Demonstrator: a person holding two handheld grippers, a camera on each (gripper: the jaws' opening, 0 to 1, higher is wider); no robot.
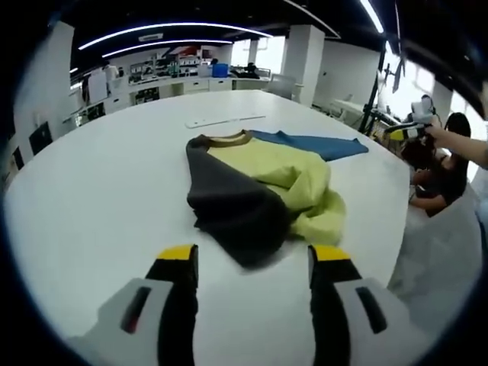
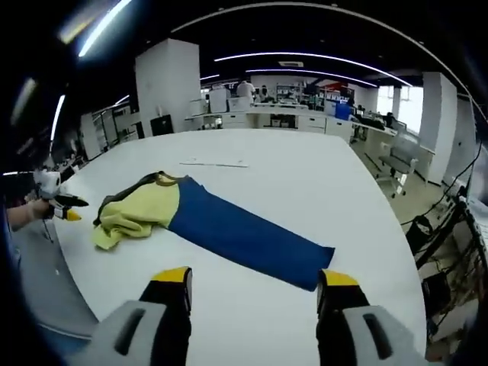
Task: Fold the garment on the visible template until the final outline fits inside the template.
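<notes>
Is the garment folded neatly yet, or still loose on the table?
Still loose. The garment has its yellow part bunched in a heap, dark part draped over it, and blue part stretched flat across the white table. Both grippers are open, apart from it.

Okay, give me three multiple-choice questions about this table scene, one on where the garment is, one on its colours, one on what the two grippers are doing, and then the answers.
1. Where does the garment lie?
A. On the white table
B. Over a chair
C. On the floor

2. Which colours show on the garment?
A. Red and white
B. Yellow, blue and dark grey
C. All green

3. How do the left gripper and right gripper stand?
A. Both shut on cloth
B. One shut, one open
C. Both open and holding nothing

Answers: 1 A, it rests crumpled on the tabletop; 2 B, a yellow middle, a blue panel and a dark grey panel; 3 C, bare table shows between each pair of jaws.
</notes>
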